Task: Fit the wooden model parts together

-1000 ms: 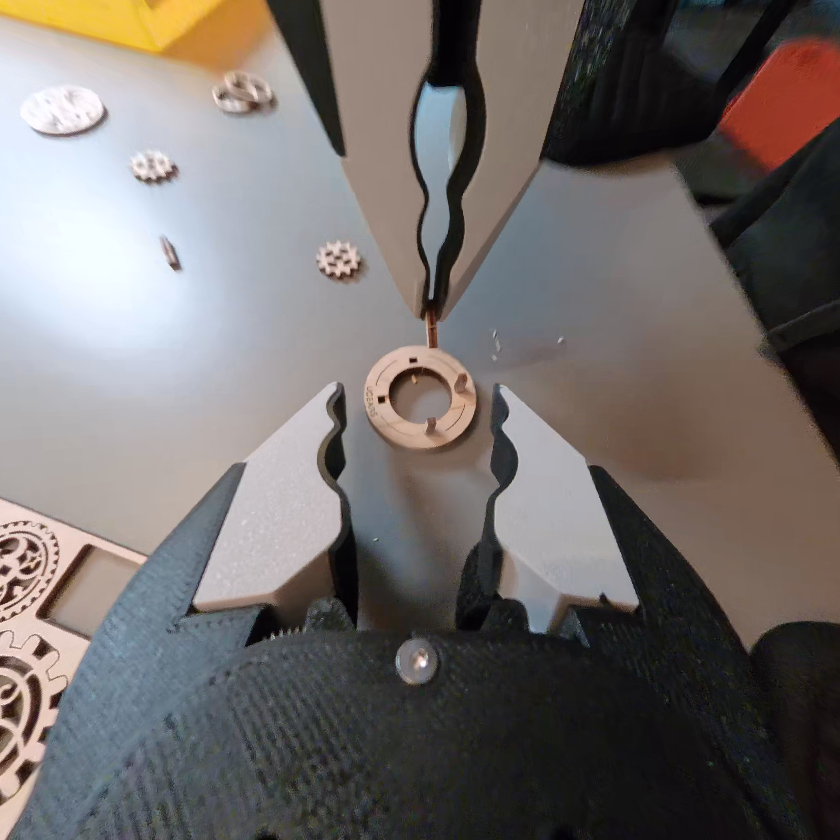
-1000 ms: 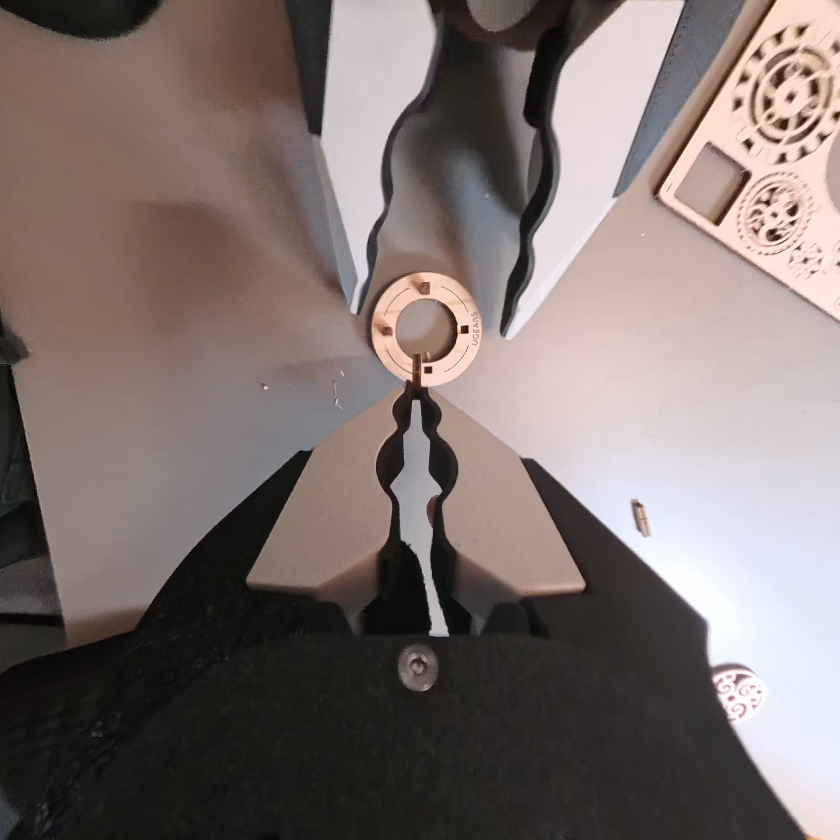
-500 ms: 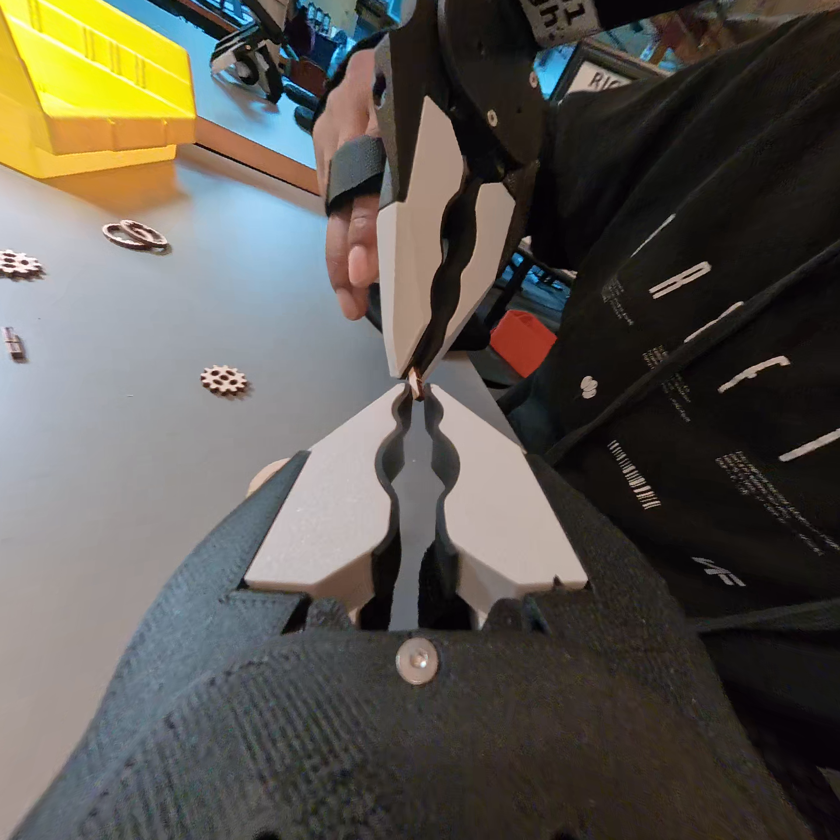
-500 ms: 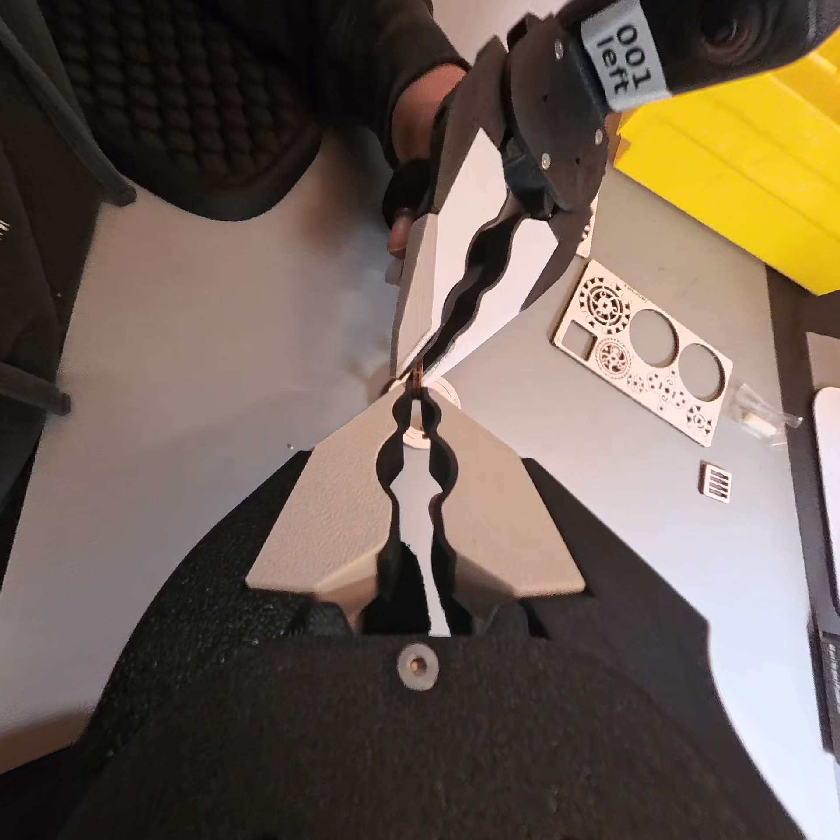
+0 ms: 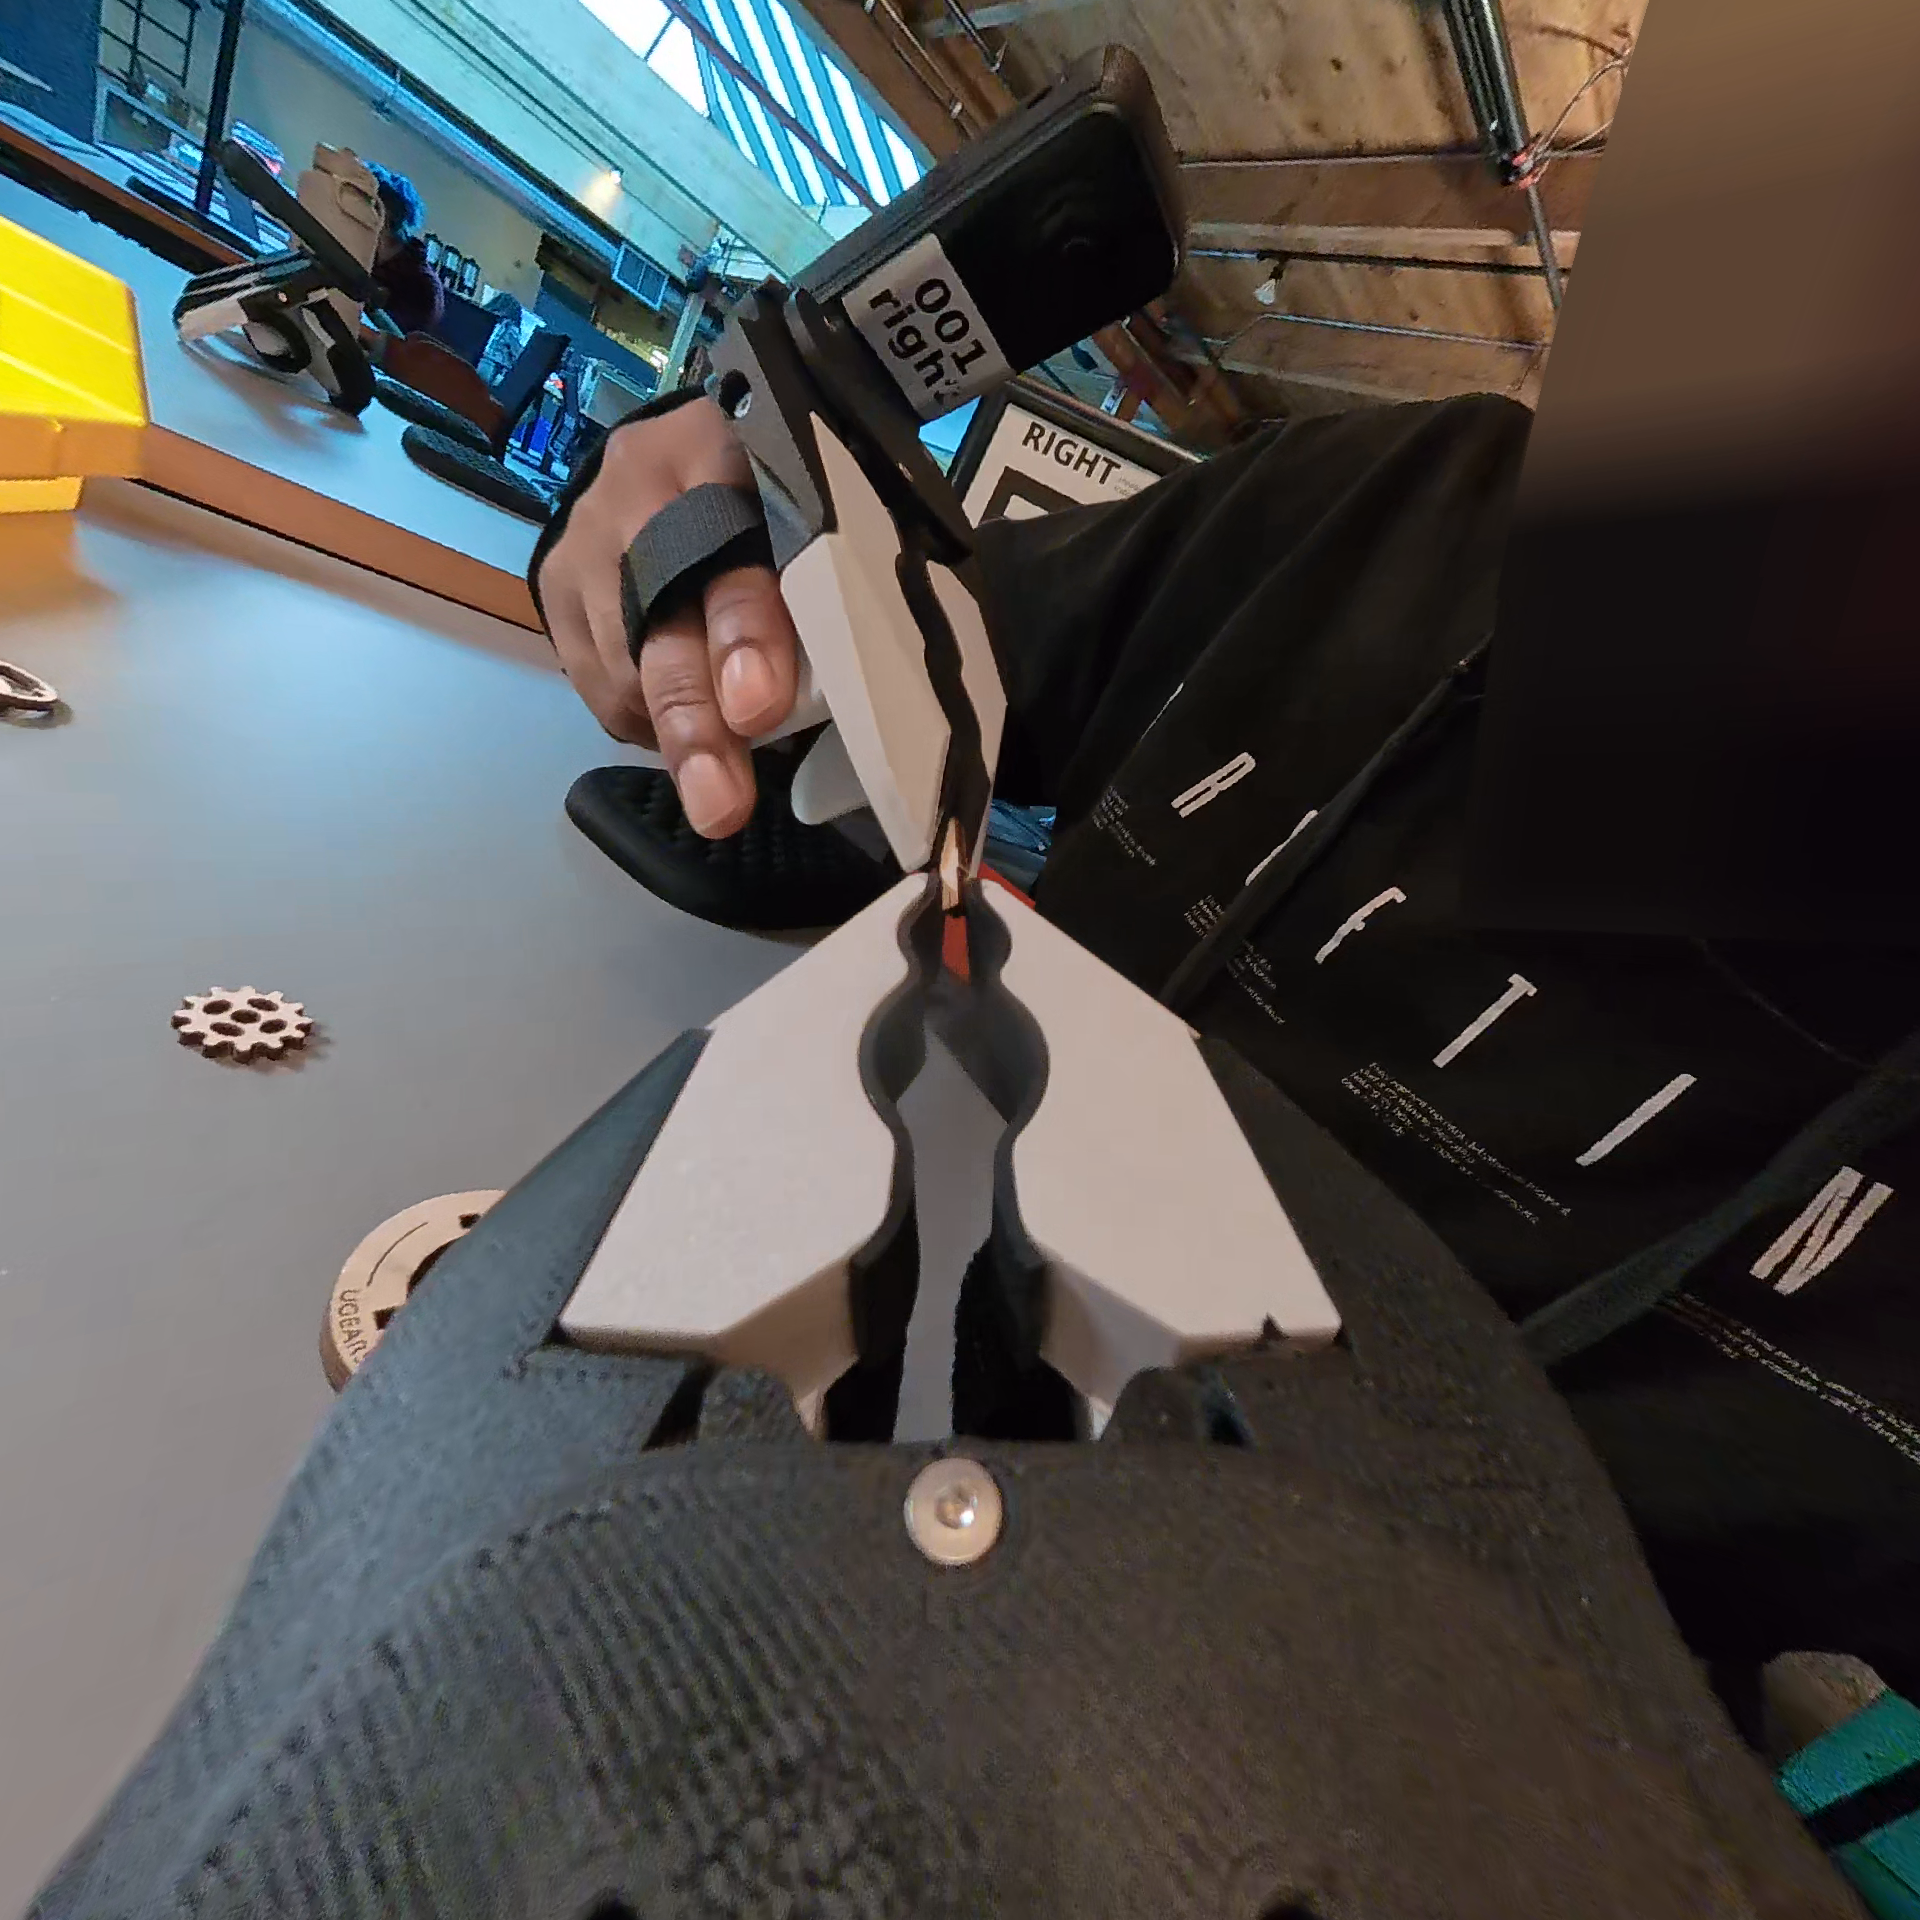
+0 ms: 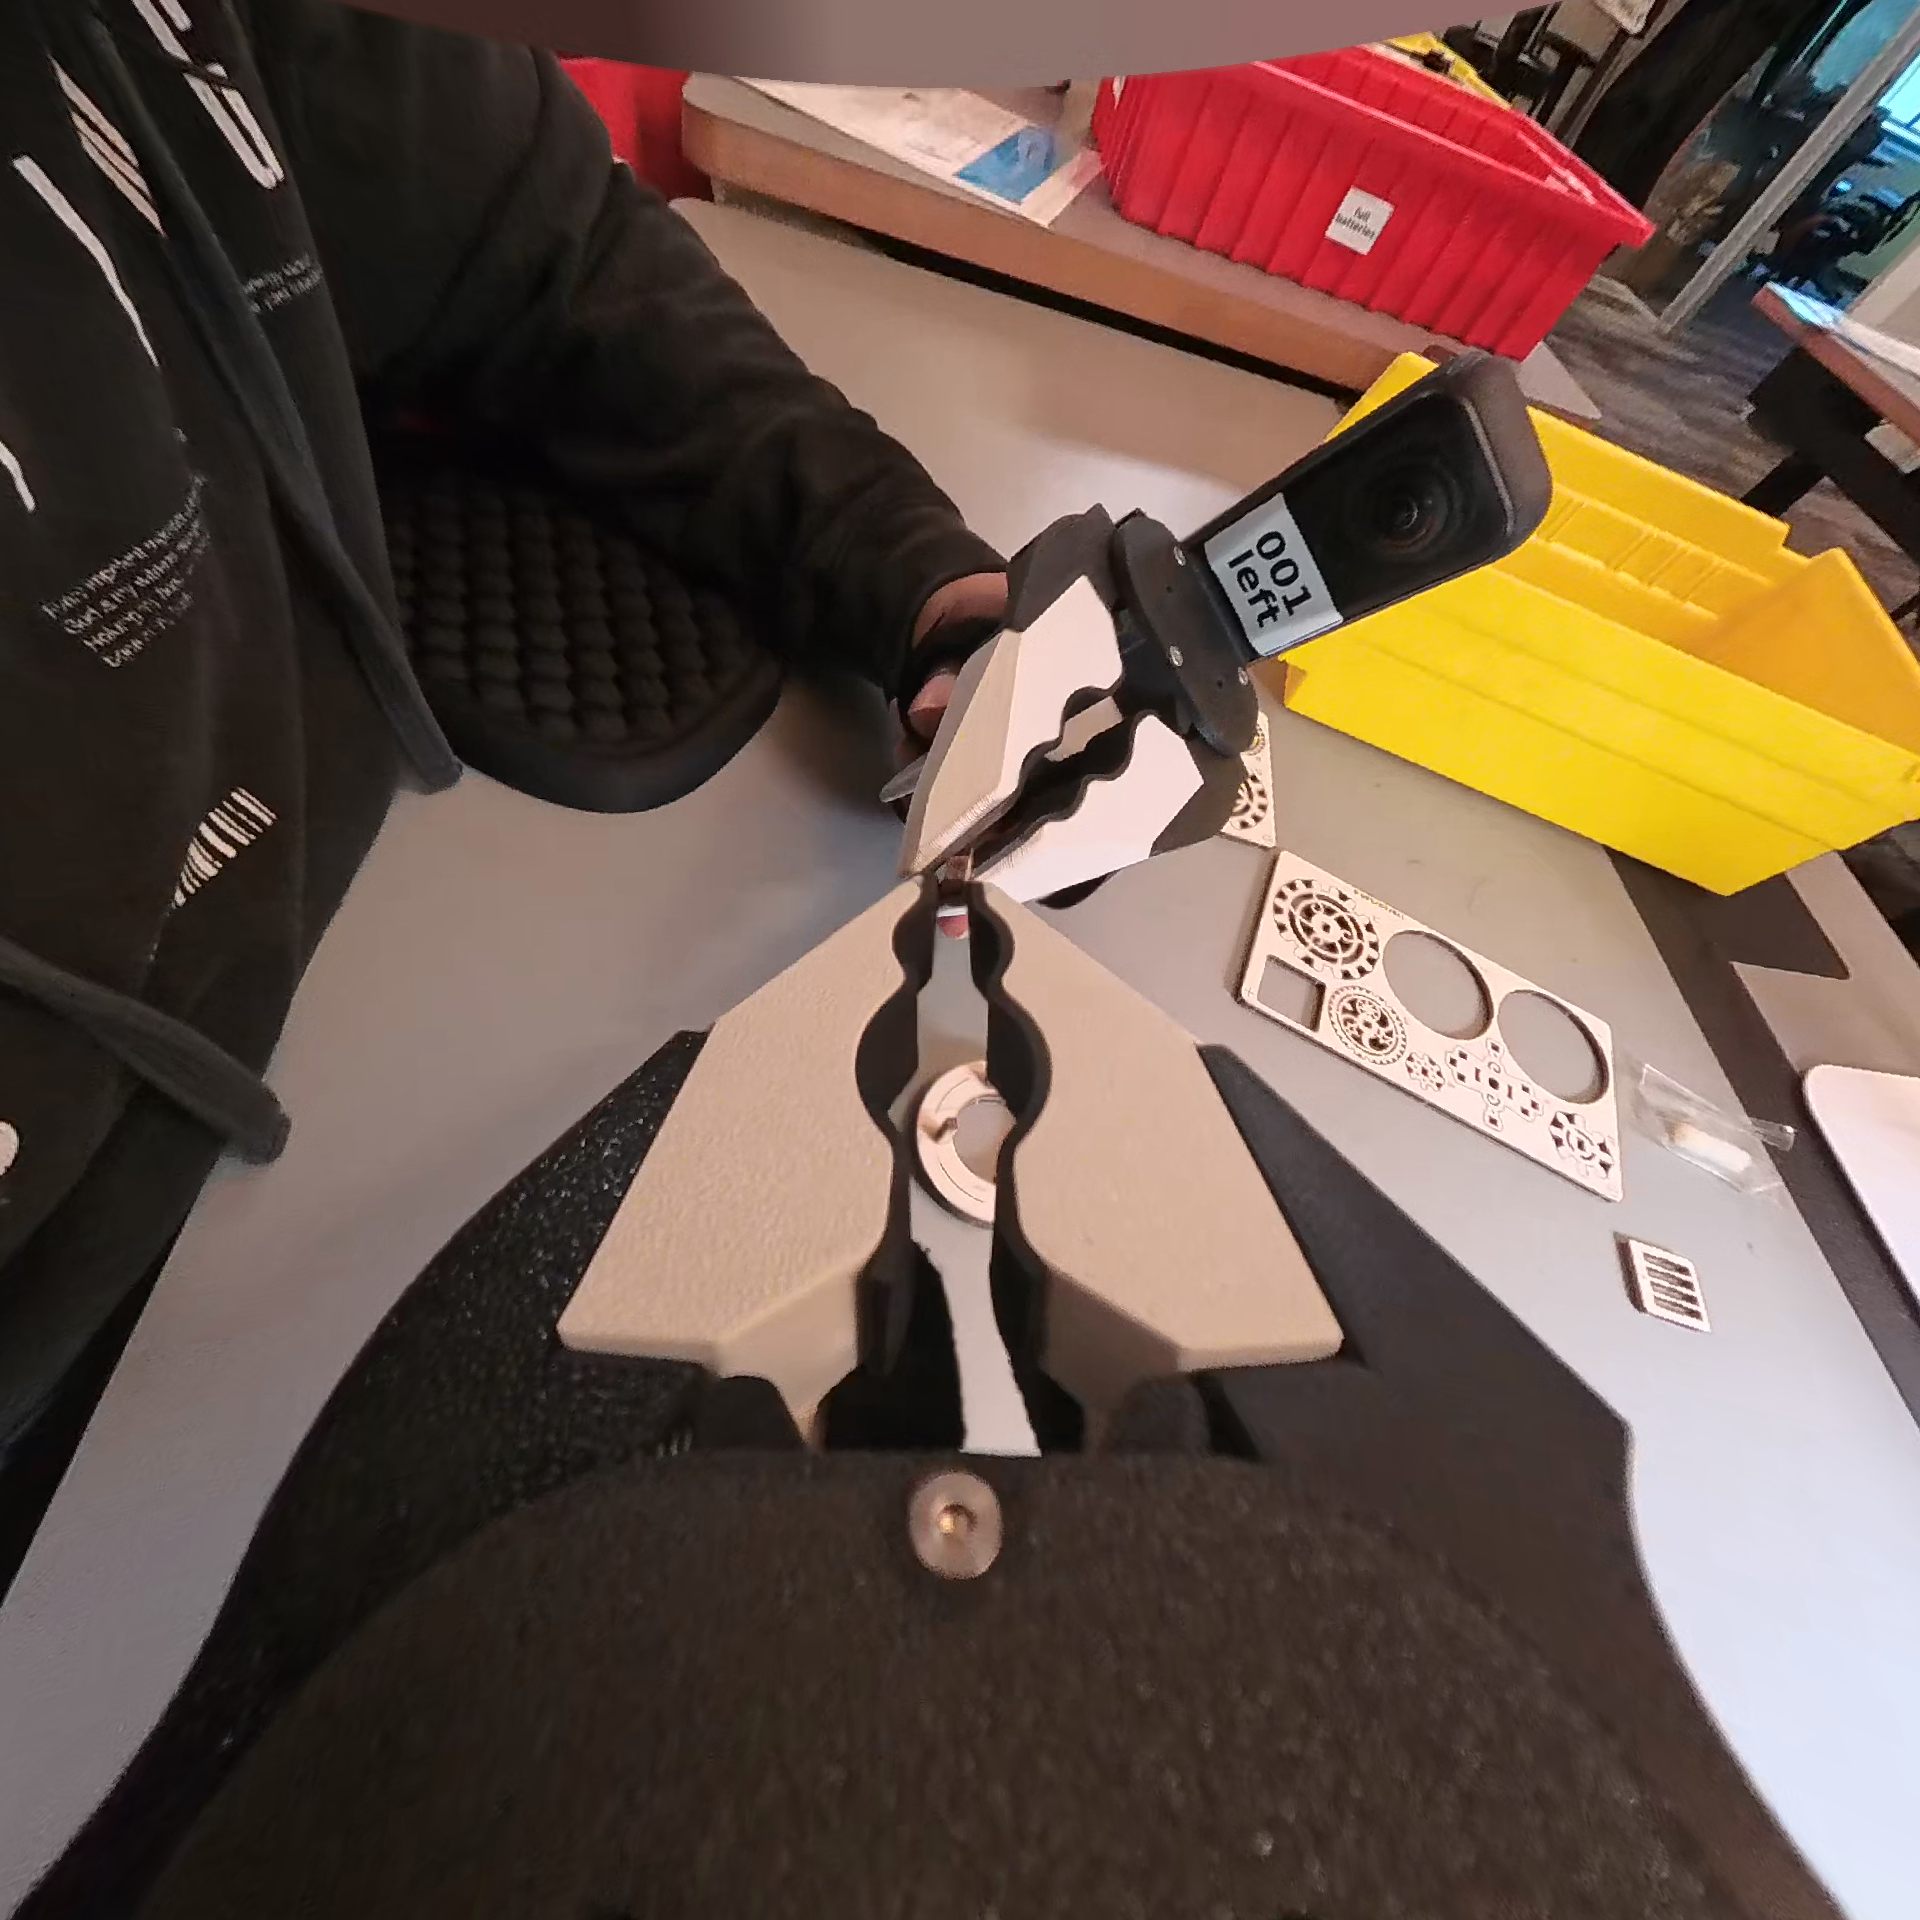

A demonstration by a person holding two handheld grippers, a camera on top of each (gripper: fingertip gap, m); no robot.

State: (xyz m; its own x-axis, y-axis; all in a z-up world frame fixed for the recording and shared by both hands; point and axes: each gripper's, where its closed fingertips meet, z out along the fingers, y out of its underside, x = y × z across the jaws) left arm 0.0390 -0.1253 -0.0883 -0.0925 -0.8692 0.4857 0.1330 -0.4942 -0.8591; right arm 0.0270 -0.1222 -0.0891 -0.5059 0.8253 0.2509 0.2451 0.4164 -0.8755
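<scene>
Both tools (image 5: 951, 883) and peg (image 5: 952, 868), now aloft.

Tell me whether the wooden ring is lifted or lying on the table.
Lying on the table: the wooden ring rests flat below both gripper tips, held by neither.

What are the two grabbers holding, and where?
A tiny wooden peg, raised above the table. The right gripper pinches its upper end, the left gripper its lower end.

left hand-held gripper (image 5: 951, 902): grey wavy fingers, black textured body, silver screw | sleeve (image 6: 665, 416): black
</scene>
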